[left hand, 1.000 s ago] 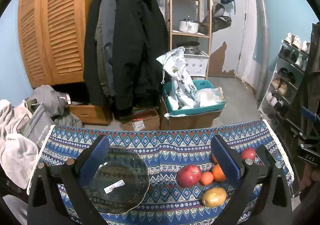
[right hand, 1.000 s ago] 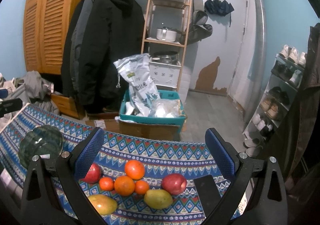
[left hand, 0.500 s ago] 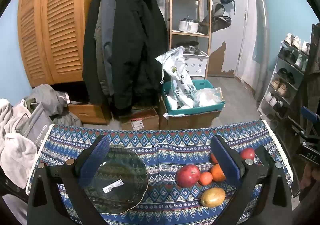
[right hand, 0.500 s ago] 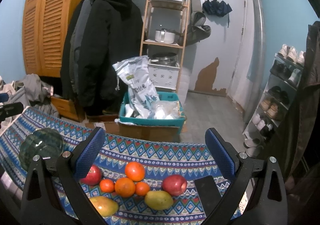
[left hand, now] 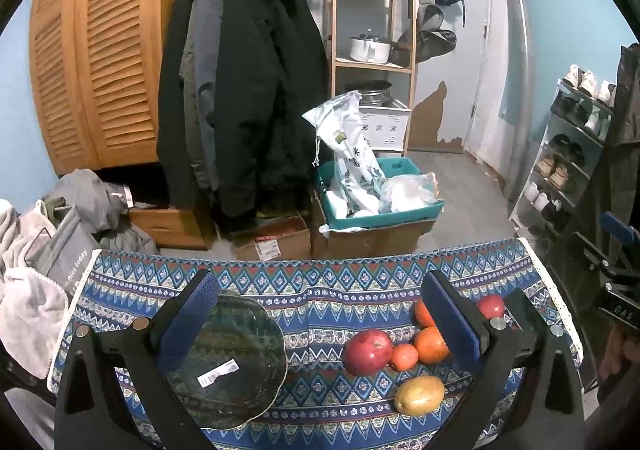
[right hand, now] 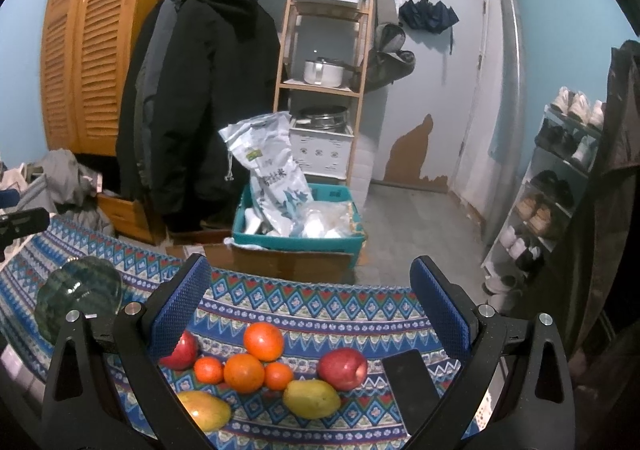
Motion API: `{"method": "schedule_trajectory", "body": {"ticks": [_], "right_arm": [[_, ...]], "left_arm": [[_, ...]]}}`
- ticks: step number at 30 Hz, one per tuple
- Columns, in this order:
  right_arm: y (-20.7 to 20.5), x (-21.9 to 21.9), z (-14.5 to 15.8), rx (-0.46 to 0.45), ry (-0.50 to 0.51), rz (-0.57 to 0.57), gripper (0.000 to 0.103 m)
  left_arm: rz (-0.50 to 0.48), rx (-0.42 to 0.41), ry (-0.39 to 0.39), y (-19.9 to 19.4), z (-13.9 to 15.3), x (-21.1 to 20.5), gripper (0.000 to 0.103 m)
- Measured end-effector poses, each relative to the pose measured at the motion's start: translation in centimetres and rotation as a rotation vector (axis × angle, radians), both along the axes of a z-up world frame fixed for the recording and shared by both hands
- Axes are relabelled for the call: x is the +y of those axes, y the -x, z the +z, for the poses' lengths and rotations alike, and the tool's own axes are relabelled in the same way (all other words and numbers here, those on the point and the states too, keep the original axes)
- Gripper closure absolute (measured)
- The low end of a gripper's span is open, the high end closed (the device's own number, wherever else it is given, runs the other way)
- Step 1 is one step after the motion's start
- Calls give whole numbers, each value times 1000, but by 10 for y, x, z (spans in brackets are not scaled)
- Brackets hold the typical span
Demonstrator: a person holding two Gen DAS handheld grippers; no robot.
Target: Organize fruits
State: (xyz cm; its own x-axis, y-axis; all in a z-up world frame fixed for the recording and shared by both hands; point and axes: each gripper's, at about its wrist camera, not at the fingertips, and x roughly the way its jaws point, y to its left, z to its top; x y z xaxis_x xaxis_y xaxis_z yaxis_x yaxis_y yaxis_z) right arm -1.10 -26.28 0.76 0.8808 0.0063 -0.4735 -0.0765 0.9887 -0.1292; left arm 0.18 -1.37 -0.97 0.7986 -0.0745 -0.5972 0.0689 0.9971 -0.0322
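Observation:
Fruit lies in a cluster on the patterned tablecloth (right hand: 320, 302): two red apples (right hand: 343, 369) (right hand: 181, 351), several oranges (right hand: 263, 341) (right hand: 244, 373) and two yellow mangoes (right hand: 311, 398) (right hand: 204, 411). A glass plate (left hand: 232, 360) with a sticker lies to the left; it also shows in the right wrist view (right hand: 78, 292). My left gripper (left hand: 320, 314) is open above the table, between plate and fruit (left hand: 368, 351). My right gripper (right hand: 310, 300) is open above the fruit. Both are empty.
A black phone (right hand: 408, 378) lies on the cloth right of the fruit. Beyond the table's far edge stand a teal bin (right hand: 300, 230) on cardboard boxes, hanging coats (right hand: 200, 90), a wooden shelf (right hand: 320, 50) and a shoe rack (right hand: 560, 178). Clothes pile up at the left (left hand: 36, 250).
Both grippers have drifted slightly back and up, so the fruit and plate sit a little lower in view. Jaws stay open; nothing on the table has moved.

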Motion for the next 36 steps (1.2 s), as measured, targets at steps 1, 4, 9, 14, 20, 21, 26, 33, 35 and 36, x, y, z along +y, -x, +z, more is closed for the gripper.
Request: {"method": "schedule_trajectory", "body": {"ticks": [1,4,9,14,20,21,26,33,35,36], "right_arm": [[0,0,0,0,2,1,3],[0,0,-1,2,10,7,3],[1,2,-1,4,19,16,3],[-1,3,-2,9,21,1,3],[-4,-4,-8,21,21,-40,3],[-5,-5,-9,21,19,-45,3],[-7,-11,-12,13,12,-55,3],[-12,-16,-24,41,28,-67,3],[-16,-19,-31,73,26,-72,3],[-18,-21,-36,91,22,-74,3]], "left_arm": [[0,0,1,-1,0,1,1],[1,1,2,-1,0,1,1],[-2,1,2,-1,0,1,1],[-14,0,-5,-4,-3,-1,1],[-30,27,-15,-11,-15,-7,1],[-32,27,-27,-11,-17,-9,1],[-55,2,-64,-11,-25,-16,1],[-97,33,-50,-18,-38,-22,1],[-87,64,-67,-23,-45,-24,1],[-87,76,-72,-25,-49,-25,1]]}}
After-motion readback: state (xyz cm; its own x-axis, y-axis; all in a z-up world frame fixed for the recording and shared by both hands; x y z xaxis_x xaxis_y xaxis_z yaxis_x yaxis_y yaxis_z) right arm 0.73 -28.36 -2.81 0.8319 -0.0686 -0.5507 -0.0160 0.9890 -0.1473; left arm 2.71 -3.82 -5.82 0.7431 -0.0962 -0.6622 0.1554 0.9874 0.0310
